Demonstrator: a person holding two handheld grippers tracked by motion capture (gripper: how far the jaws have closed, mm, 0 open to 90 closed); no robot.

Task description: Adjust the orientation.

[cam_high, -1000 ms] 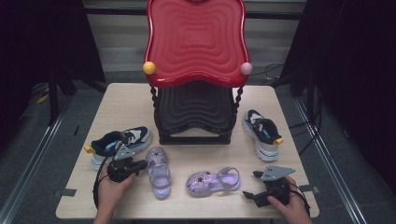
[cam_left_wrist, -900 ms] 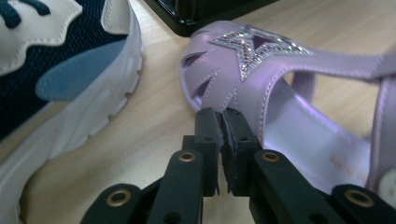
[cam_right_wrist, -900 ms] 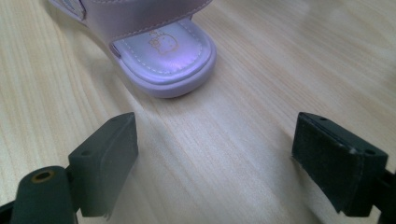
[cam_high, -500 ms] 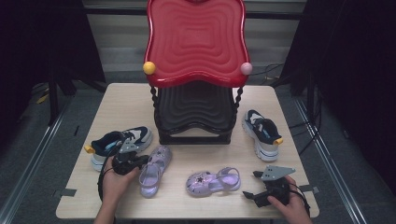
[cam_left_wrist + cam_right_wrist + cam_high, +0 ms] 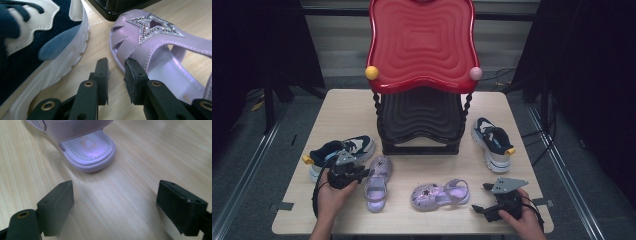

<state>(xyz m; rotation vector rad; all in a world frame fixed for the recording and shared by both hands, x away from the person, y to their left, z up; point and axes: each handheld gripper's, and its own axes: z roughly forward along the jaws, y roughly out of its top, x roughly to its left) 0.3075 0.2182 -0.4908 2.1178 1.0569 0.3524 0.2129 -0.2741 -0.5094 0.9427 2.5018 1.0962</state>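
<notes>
My left gripper [image 5: 363, 173] [image 5: 116, 65] lies low on the table between a navy and white sneaker [image 5: 339, 152] [image 5: 37, 37] and a purple star sandal [image 5: 377, 182] [image 5: 155, 42]. Its jaws have just been opening; a narrow gap shows bare wood, with nothing in it. One fingertip [image 5: 132, 72] rests against the sandal's rim. My right gripper [image 5: 481, 198] [image 5: 115, 192] stands wide open over the table, empty. The heel of the second purple sandal [image 5: 439, 194] [image 5: 87, 147] lies just ahead of it.
A black stand with a red wavy top [image 5: 422, 45] fills the table's middle and back. A second navy sneaker [image 5: 493, 142] sits to its right. The wooden table [image 5: 352, 110] drops off at the front edge close to both hands.
The left sandal has swung, its near end going left so the toe now points up and right. The left hand shifted a little with it. The right hand has kept still.
</notes>
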